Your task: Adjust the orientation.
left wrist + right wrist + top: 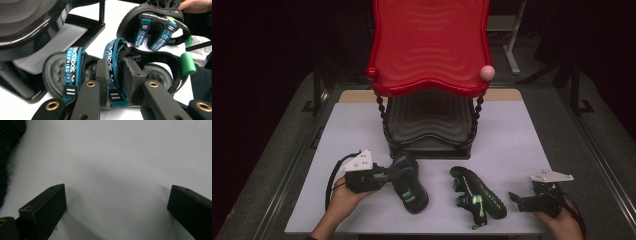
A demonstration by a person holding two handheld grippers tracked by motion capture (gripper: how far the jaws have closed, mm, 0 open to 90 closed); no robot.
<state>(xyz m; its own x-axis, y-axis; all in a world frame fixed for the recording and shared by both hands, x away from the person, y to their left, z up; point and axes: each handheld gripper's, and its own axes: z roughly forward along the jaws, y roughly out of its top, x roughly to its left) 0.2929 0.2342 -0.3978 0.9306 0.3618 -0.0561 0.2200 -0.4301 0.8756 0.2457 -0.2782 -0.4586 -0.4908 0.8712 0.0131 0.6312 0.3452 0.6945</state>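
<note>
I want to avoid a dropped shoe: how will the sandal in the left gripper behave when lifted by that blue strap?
The left gripper is shut on the sandal's blue webbing strap. The strap is soft, so the sandal will probably hang and swing rather than stay level. Its open, thin build suggests it is light. The moulded sole likely stays fairly stiff.

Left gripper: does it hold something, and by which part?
Yes. The left gripper is shut on the near sandal, its jaws pinching a teal strap. The right gripper holds nothing.

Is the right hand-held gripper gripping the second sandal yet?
No, the right hand-held gripper stands wide open over bare table, with nothing between its jaws.
</note>
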